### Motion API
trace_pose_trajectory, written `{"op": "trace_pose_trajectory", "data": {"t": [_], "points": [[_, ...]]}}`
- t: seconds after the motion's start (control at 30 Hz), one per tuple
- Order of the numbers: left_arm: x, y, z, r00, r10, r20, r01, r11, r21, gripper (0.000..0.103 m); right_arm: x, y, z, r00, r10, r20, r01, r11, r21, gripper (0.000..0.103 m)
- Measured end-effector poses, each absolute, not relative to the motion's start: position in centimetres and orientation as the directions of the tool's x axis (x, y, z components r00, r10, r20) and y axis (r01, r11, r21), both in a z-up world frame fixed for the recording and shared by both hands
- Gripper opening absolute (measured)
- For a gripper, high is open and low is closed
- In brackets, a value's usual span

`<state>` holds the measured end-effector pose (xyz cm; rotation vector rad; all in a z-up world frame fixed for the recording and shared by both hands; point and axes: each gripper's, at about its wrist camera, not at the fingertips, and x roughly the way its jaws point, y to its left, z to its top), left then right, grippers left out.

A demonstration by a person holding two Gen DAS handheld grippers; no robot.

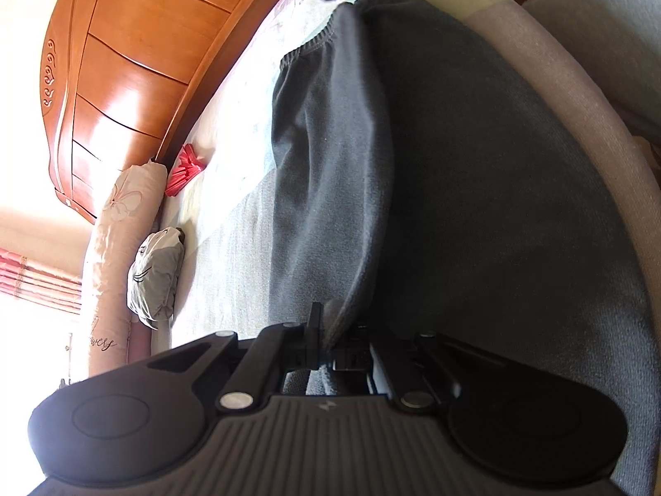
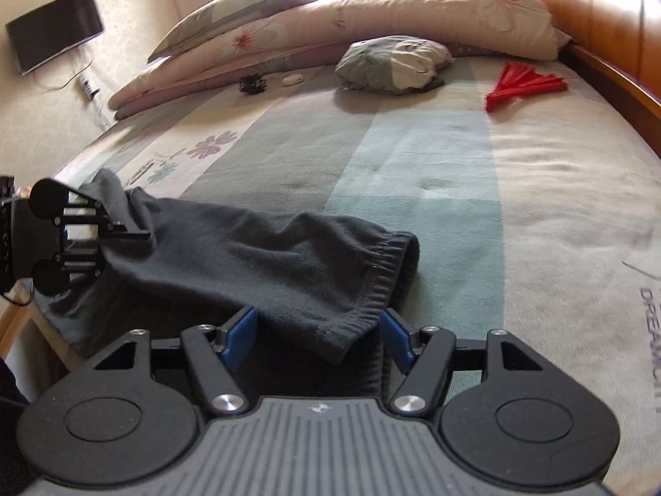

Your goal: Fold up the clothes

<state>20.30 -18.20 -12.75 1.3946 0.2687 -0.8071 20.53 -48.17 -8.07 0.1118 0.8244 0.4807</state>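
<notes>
Dark grey trousers (image 2: 268, 256) with a ribbed elastic hem lie stretched across the striped bedspread (image 2: 413, 165) near the bed's front edge. My left gripper (image 2: 136, 233) is shut on one end of them at the left of the right wrist view. In the left wrist view the cloth (image 1: 454, 165) runs away from the pinched left gripper (image 1: 326, 343), folded lengthwise. My right gripper (image 2: 318, 335) stands open. Its blue pads (image 2: 241, 330) are spread on either side of the ribbed end, which lies between them without being pressed.
A rolled floral quilt (image 2: 330, 29) and pillows lie at the far side of the bed, with a grey-white bundle (image 2: 392, 64) in front. A red folded fan (image 2: 524, 84) lies at the right, near the wooden headboard (image 2: 599, 20). A television (image 2: 53, 29) hangs on the left wall.
</notes>
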Motion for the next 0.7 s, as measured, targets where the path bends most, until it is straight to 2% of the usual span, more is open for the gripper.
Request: {"op": "trace_pose_trajectory", "data": {"t": [0.07, 0.13, 0.2, 0.37, 0.53, 0.7], "points": [[20.0, -18.3, -13.2, 0.713, -0.347, -0.609, 0.640, -0.031, 0.767, 0.000, 19.4, -48.7, -7.9, 0.596, 0.431, -0.678, -0.276, 0.902, 0.332, 0.074], [20.1, -18.5, -13.5, 0.714, -0.348, -0.607, 0.641, -0.023, 0.767, 0.000, 17.9, -49.0, -8.0, 0.599, 0.492, -0.631, -0.225, 0.860, 0.457, 0.076], [20.1, -18.6, -13.7, 0.716, -0.349, -0.605, 0.642, -0.014, 0.767, 0.000, 17.0, -48.9, -8.5, 0.594, 0.555, -0.582, -0.162, 0.791, 0.590, 0.090], [19.2, -18.3, -14.4, 0.717, -0.350, -0.603, 0.648, 0.013, 0.762, 0.000, 16.8, -46.7, -10.8, 0.590, 0.655, -0.472, -0.057, 0.617, 0.785, 0.090], [18.9, -17.1, -13.8, 0.715, -0.347, -0.607, 0.664, 0.066, 0.745, 0.000, 17.9, -44.1, -13.9, 0.602, 0.609, -0.517, 0.131, 0.563, 0.816, 0.090], [17.7, -17.0, -13.7, 0.712, -0.346, -0.610, 0.669, 0.071, 0.740, 0.000, 17.8, -42.2, -14.0, 0.662, 0.559, -0.498, 0.140, 0.561, 0.816, 0.089]]}}
